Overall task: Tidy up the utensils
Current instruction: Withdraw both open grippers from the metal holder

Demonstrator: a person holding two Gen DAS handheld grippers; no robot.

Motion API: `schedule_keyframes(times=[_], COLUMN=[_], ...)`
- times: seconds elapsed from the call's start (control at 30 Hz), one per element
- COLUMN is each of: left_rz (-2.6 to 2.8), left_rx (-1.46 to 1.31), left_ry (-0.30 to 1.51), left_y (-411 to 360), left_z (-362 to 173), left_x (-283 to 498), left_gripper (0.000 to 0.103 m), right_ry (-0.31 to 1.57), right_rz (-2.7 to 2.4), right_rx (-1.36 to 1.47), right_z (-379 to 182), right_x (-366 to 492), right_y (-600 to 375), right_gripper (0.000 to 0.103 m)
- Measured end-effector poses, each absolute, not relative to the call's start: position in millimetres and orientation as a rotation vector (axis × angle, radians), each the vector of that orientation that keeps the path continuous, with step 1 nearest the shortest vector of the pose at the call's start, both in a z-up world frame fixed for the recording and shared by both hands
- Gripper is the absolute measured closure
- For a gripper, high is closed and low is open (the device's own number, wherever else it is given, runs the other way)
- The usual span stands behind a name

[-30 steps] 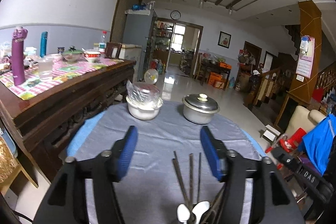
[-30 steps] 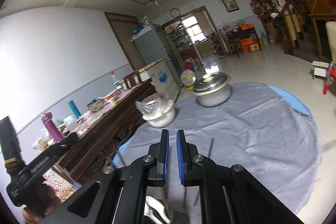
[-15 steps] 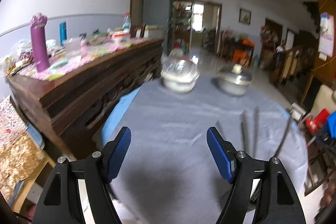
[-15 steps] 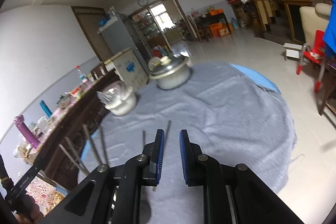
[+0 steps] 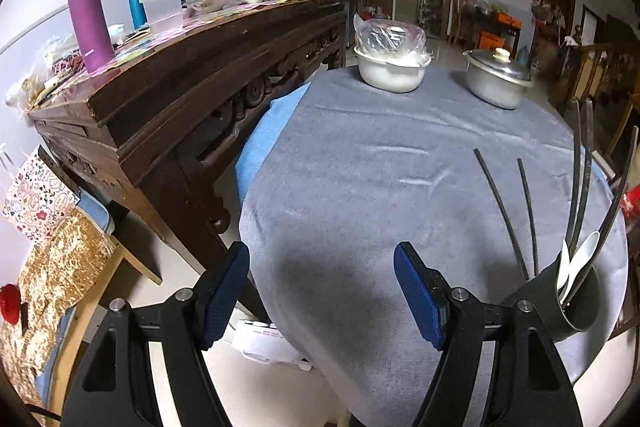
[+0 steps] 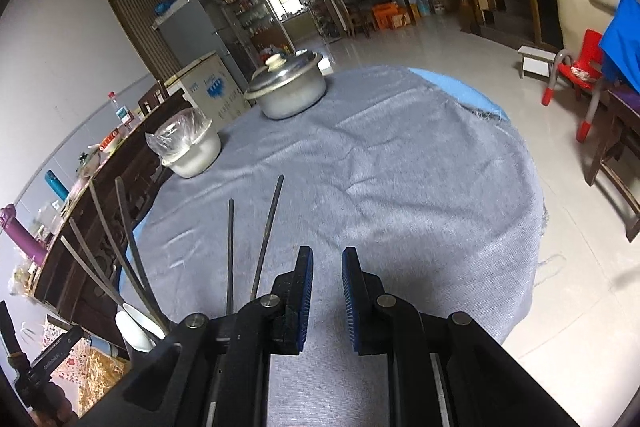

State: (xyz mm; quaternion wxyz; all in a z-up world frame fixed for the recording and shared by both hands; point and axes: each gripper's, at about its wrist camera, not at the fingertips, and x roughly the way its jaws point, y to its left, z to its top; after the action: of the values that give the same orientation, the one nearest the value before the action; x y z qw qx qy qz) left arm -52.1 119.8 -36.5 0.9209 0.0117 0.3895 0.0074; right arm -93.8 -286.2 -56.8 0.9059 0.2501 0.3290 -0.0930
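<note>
Two grippers hung over the grey cloth (image 5: 360, 167). The left gripper (image 5: 322, 291) gaped wide, empty. At its three o'clock, two chopsticks (image 5: 502, 211) lay flat beside the utensil holder (image 5: 576, 311). The right gripper (image 6: 326, 301) held its pads slightly apart, gripping nothing.

Both wrist views look forward, close above the table (image 5: 360, 167), sharing the pot (image 6: 286, 89)

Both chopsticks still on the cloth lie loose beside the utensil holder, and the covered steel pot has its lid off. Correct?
Not quite. The steel pot has its lid on, as the right wrist view shows. The two chopsticks do lie loose on the cloth beside the utensil holder.
</note>
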Motion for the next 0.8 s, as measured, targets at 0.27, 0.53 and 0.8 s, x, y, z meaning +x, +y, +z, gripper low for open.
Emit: schedule_keyframes(times=[0.27, 0.53, 0.8], left_rz=[0.042, 0.068, 0.081], left_rx=[0.026, 0.02, 0.036], left_ry=[0.843, 0.908, 0.914], left_y=[115.9, 114.8, 109.4], left_z=[-44.3, -57.7, -56.1], left_x=[-42.0, -29.6, -16.8], left_gripper=[0.028, 0.028, 0.028], right_ry=[0.728, 0.765, 0.805], right_rz=[-0.153, -0.14, -0.13], right_rx=[0.52, 0.549, 0.568], right_z=[-63.7, -74.6, -83.9], right_x=[-81.5, -72.6, -63.6], right_y=[-273.2, -273.2, -272.9], right_gripper=[0.087, 0.087, 0.087])
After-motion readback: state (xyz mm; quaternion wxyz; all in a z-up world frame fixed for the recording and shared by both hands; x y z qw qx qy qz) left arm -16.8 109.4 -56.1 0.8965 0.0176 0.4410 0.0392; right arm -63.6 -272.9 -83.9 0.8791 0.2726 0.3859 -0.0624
